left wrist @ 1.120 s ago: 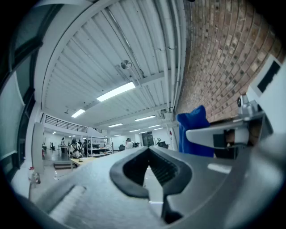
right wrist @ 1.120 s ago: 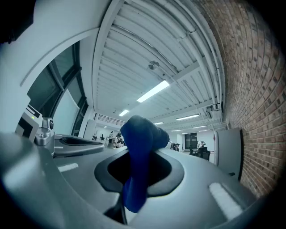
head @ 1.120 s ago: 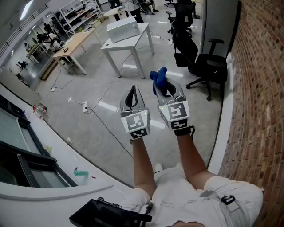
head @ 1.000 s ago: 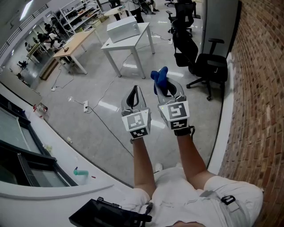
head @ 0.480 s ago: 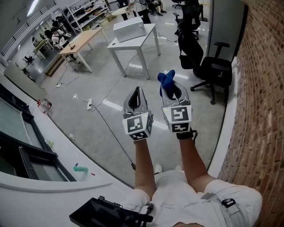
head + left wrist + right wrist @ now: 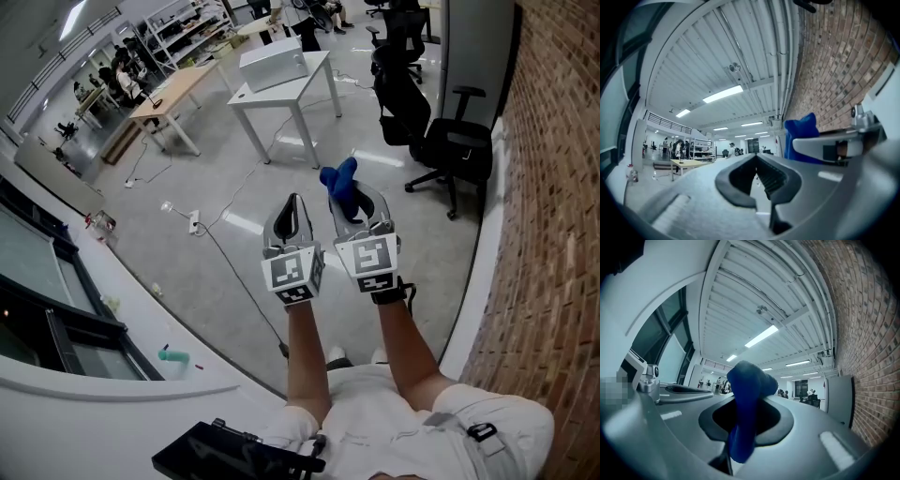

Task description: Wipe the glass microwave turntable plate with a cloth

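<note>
Right gripper (image 6: 359,208), held out at the end of the person's bare forearm, has its jaws pressed together on a deep-blue soft cloth (image 6: 337,178). The pinch falls low on the fabric, so a rounded tuft stands up beyond the tips. Just beside it, the left gripper (image 6: 293,201) has its jaws closed tip to tip, with only the oval gap behind them and nothing in that gap. Both hang in the air above a pale glossy floor, near a red-brown brick wall (image 6: 553,187) on the person's right. Farther out stands a black office chair (image 6: 450,141), and well beyond it a white four-legged table (image 6: 315,69) carries a pale boxy appliance (image 6: 272,62). That may be the microwave, though it is too small to tell. No view shows the glass turntable plate, so it is probably inside that box or somewhere out of frame. The cloth looks light and limp, and it will fold wherever it is pushed, so the protruding tuft is the part to press on the glass. The plate should prove rigid, fairly heavy, smooth and breakable, and slippery between hard jaws. I judge the free left gripper best placed at its rim, gripping gently with the plate lying flat on a surface.
</note>
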Motion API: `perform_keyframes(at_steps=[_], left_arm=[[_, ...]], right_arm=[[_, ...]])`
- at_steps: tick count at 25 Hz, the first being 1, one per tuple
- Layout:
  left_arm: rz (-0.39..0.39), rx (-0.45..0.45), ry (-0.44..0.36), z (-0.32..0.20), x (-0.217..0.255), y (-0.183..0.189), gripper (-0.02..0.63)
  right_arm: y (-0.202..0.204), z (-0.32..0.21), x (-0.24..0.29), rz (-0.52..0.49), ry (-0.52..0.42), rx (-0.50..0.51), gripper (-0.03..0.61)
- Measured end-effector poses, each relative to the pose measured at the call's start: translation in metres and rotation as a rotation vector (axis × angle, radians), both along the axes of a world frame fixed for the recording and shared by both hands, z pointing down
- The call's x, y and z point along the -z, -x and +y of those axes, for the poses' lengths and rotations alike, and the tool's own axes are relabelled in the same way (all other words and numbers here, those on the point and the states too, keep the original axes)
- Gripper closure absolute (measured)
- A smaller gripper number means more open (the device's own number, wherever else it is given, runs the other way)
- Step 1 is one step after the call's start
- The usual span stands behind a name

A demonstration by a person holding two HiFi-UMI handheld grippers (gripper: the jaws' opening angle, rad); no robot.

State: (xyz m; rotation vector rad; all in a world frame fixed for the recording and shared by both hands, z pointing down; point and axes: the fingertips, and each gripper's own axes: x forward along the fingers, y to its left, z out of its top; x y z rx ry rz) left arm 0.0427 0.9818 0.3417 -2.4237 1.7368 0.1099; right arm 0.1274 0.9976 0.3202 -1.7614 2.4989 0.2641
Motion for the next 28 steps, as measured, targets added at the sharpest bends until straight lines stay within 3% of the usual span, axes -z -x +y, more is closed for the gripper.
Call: perform_keyframes(at_steps=[8, 13, 18, 23, 28], left_arm=[[0.035, 0.033, -0.033, 0.008, 0.005, 0.017, 0.612], [0.041, 0.023, -0.032, -0.014, 0.001, 0.021, 0.612], [0.061, 0.029, -0.008, -0.042, -0.004, 0.049, 0.612], [0.089, -0.01, -0.015, -0.072, 0.003, 0.07, 0.612], [0.061, -0.085, -0.03, -0.1, 0.012, 0.085, 0.612]], right_arm=[[0.009, -0.005, -0.015, -0.018, 0.043, 0.02, 0.505], [0.012, -0.02, -0.014, -0.004, 0.052, 0.014, 0.505], [0.026, -0.047, -0.02, -0.036, 0.08, -0.018, 0.505], [0.054, -0.073, -0.017, -0.031, 0.088, -0.028, 0.505], [0.077, -0.105, -0.008, -0.05, 0.081, -0.081, 0.505]])
